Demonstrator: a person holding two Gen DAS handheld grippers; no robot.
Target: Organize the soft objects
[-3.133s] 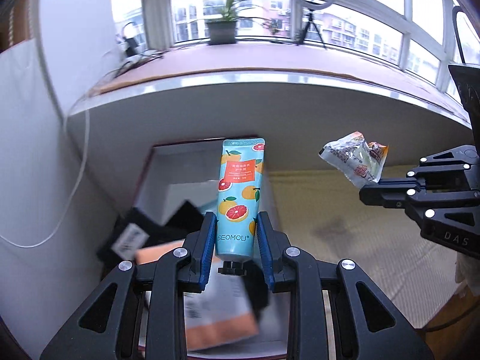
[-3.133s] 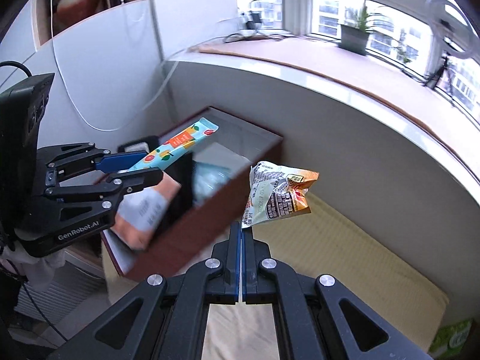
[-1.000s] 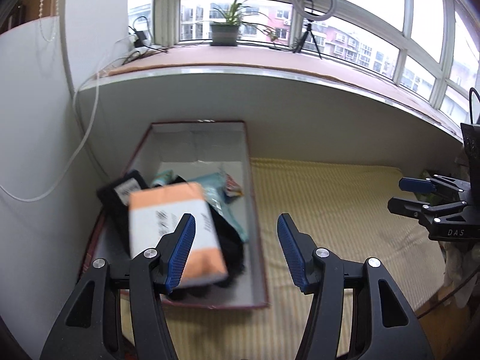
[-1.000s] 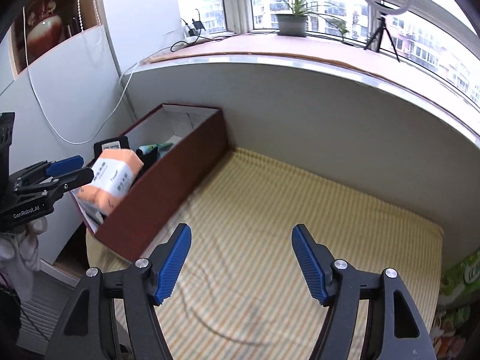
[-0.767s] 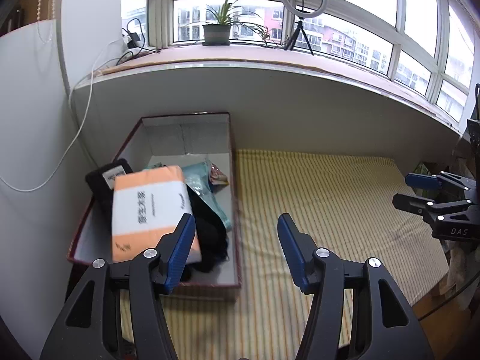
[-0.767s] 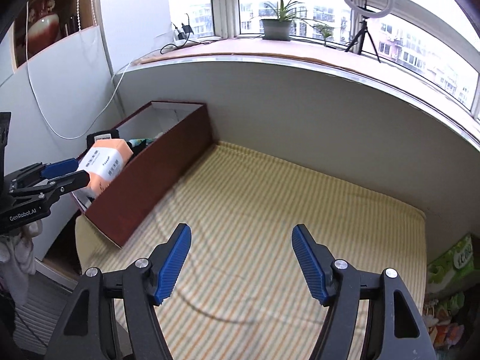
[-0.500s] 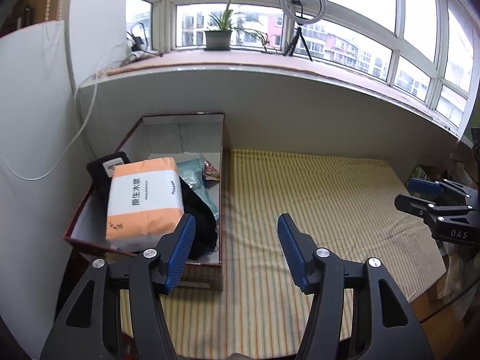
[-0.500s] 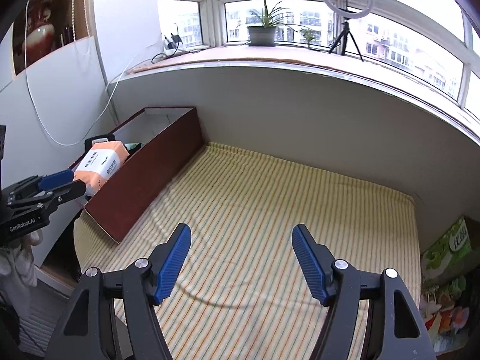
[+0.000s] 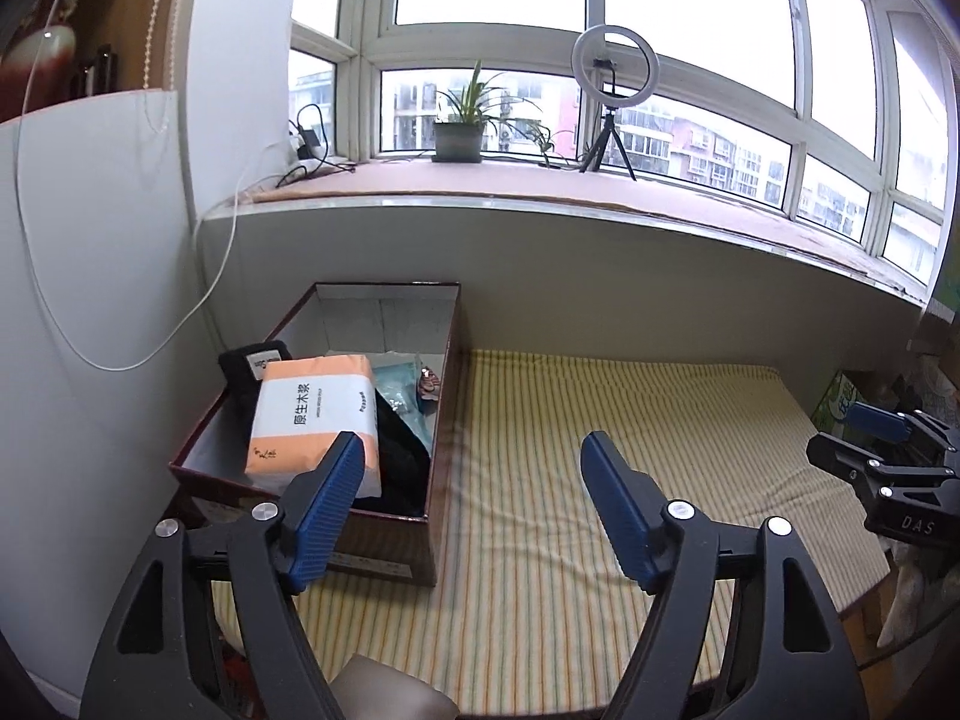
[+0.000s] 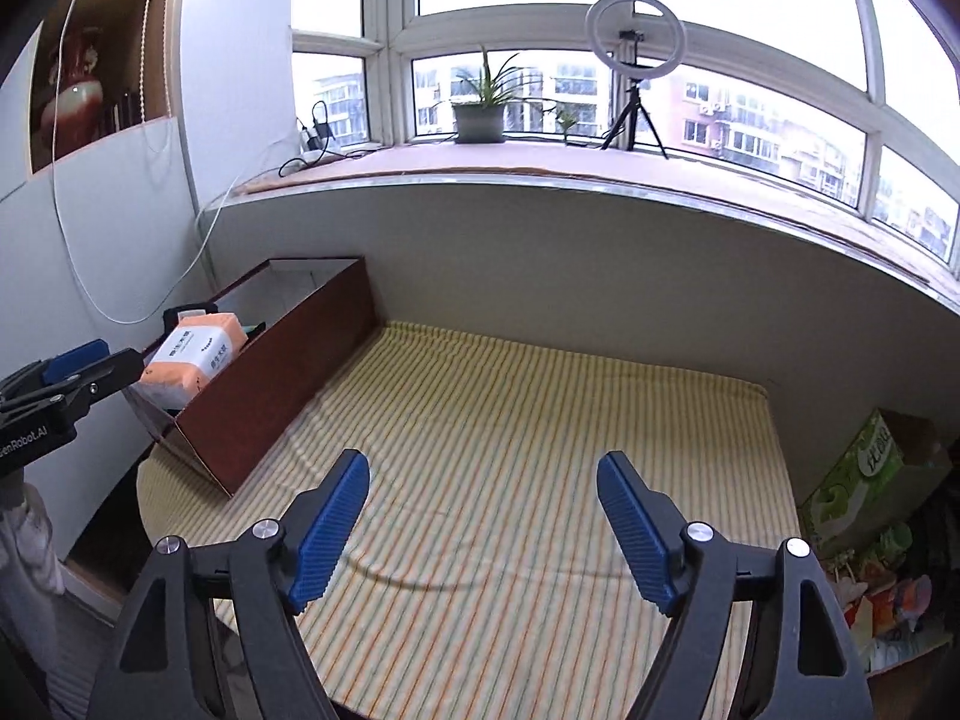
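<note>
A dark red box (image 9: 441, 420) stands at the left end of a striped yellow mat (image 9: 600, 450). In it lie an orange and white tissue pack (image 9: 315, 417), black cloth (image 9: 402, 462), a teal packet (image 9: 402, 387) and a snack bag (image 9: 429, 384). My left gripper (image 9: 471, 504) is open and empty, held back above the mat's near edge. My right gripper (image 10: 483, 519) is open and empty above the mat's middle (image 10: 540, 432). The box (image 10: 270, 372) and tissue pack (image 10: 195, 354) show at the left in the right wrist view.
A grey wall under a wide window sill (image 9: 540, 204) runs behind the mat. A plant pot (image 9: 459, 141) and a ring light (image 9: 612, 114) stand on the sill. A green carton (image 10: 864, 474) and clutter sit past the mat's right end. A white cable (image 9: 198, 312) hangs by the left wall.
Both grippers let go of the tube and the snack bag, which now lie in the box. Both have drawn back from the box and stay open.
</note>
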